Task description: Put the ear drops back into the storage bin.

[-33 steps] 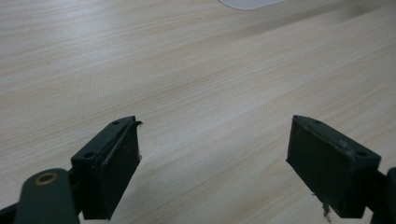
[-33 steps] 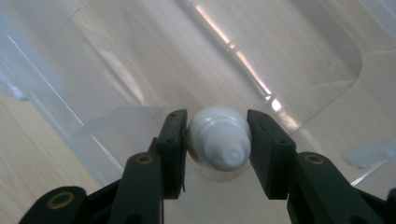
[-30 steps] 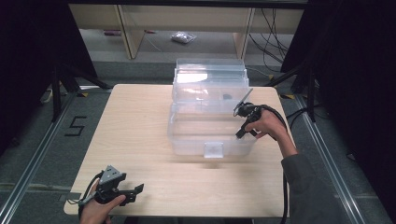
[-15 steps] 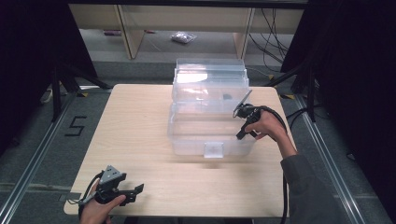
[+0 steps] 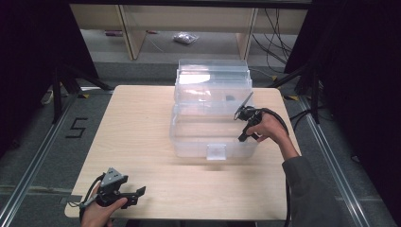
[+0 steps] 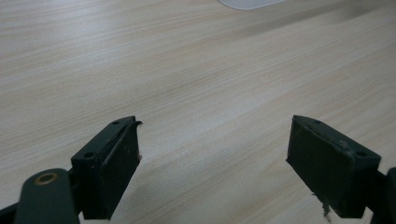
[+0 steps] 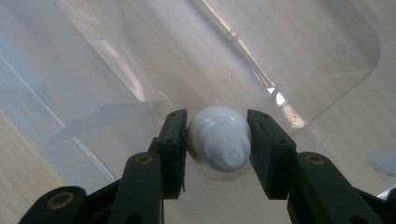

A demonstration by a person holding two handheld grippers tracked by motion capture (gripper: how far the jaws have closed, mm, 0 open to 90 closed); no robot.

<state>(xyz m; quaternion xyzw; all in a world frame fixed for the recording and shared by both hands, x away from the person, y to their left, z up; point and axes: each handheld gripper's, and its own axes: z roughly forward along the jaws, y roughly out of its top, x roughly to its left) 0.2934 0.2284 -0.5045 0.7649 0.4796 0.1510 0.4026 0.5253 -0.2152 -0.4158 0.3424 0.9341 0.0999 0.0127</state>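
Observation:
A clear plastic box (image 5: 194,144) stands on the middle of the wooden table (image 5: 137,123), its lid (image 5: 213,78) raised at the back. My right gripper (image 5: 244,126) hangs over the box's right side. In the right gripper view my right gripper (image 7: 215,120) is shut on a small white tube (image 7: 219,144) with a nozzle cap facing the camera, and the box's clear floor (image 7: 140,70) lies below it. My left gripper (image 5: 137,195) rests at the table's front left. Its jaws stand wide apart in the left gripper view, my left gripper (image 6: 212,121) holding nothing.
Bare tabletop stretches to the left of and in front of the box. A corner of the box (image 6: 247,3) shows far ahead of the left jaws. Behind the table are wooden shelf legs (image 5: 127,33), a small bag (image 5: 184,38) on the floor, and cables (image 5: 279,33).

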